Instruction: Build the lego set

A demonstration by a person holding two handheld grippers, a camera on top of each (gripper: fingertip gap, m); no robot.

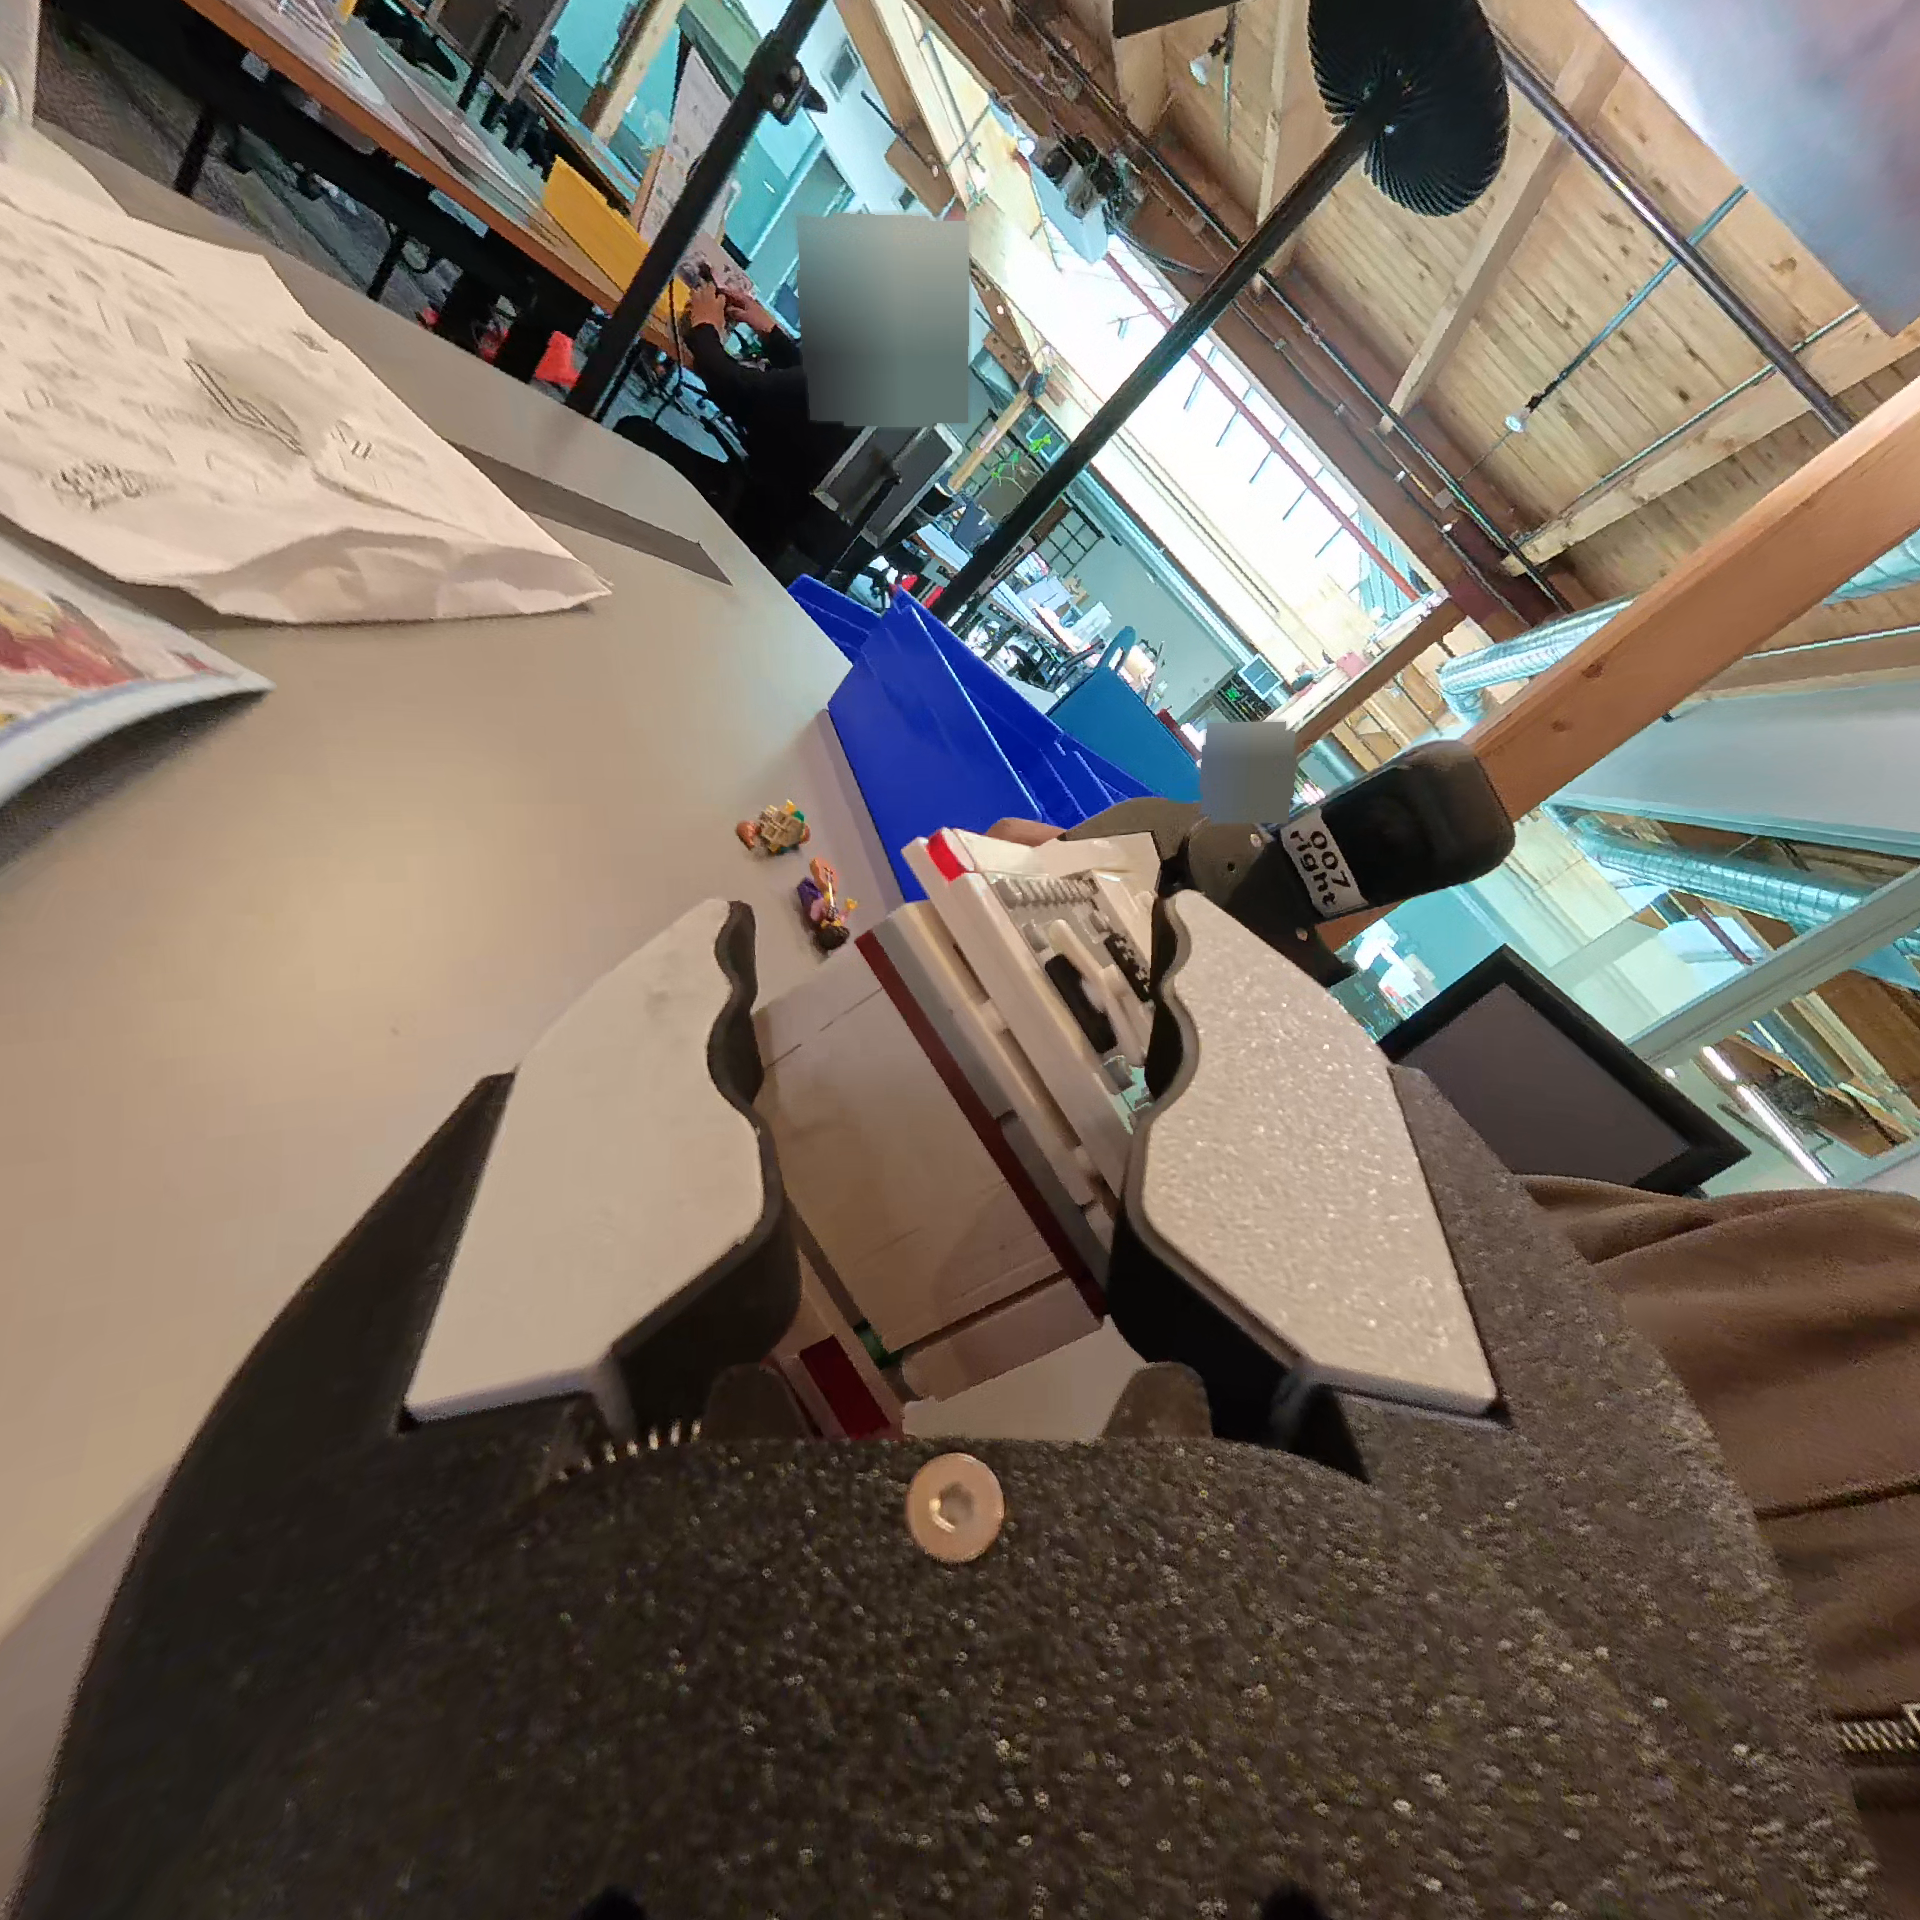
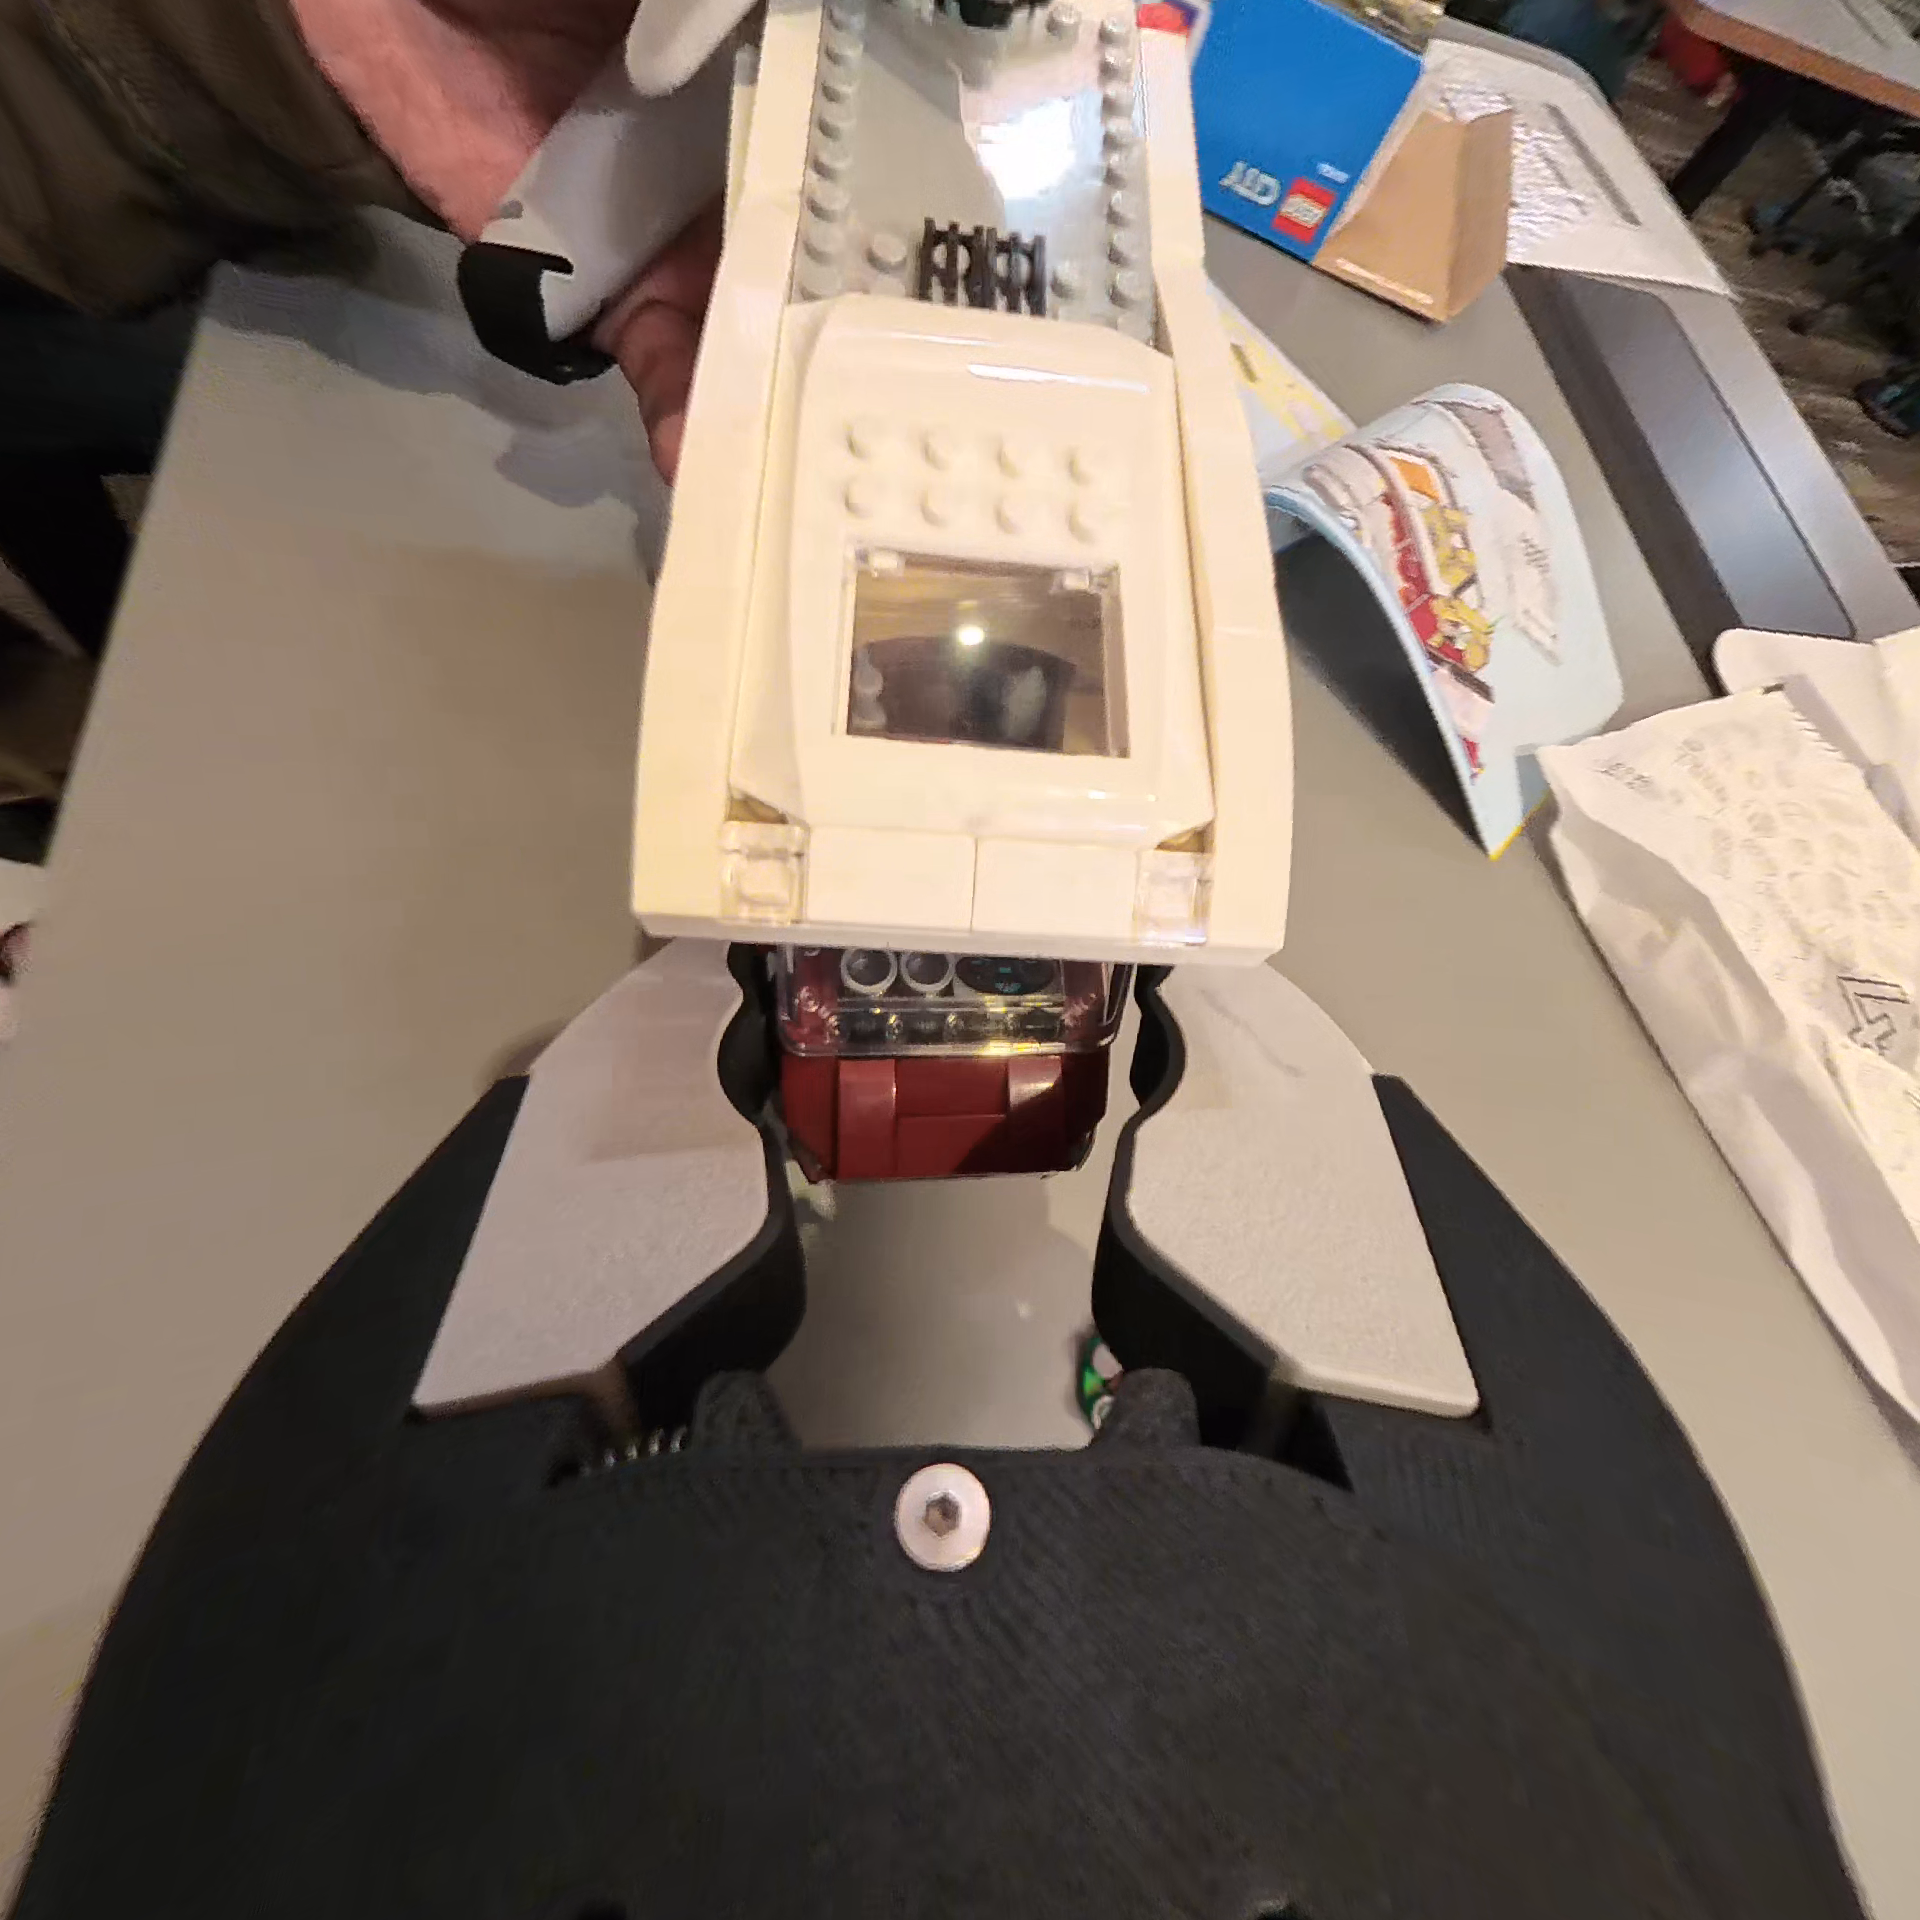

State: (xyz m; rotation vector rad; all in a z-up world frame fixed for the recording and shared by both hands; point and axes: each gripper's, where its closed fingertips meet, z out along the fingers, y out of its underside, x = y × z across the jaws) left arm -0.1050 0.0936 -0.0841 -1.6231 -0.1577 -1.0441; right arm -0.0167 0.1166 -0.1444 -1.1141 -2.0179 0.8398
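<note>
my left claw was closed on the rear of the white and dark red brick-built vehicle, pads tight against its flanks. my right claw clamped its dark red nose and clear windscreen. the vehicle hung above the grey table, with two minifigures, a booklet and blue bins nearby.

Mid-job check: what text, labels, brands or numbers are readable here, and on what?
I do not repeat writing; these things bear it:
White label on the right gripper: legible.
Blue box, far right: logo and printing, legible.
Open booklet: print too small.
Crumpled white paper: print blurred.
Brick vehicle: none seen.
</note>
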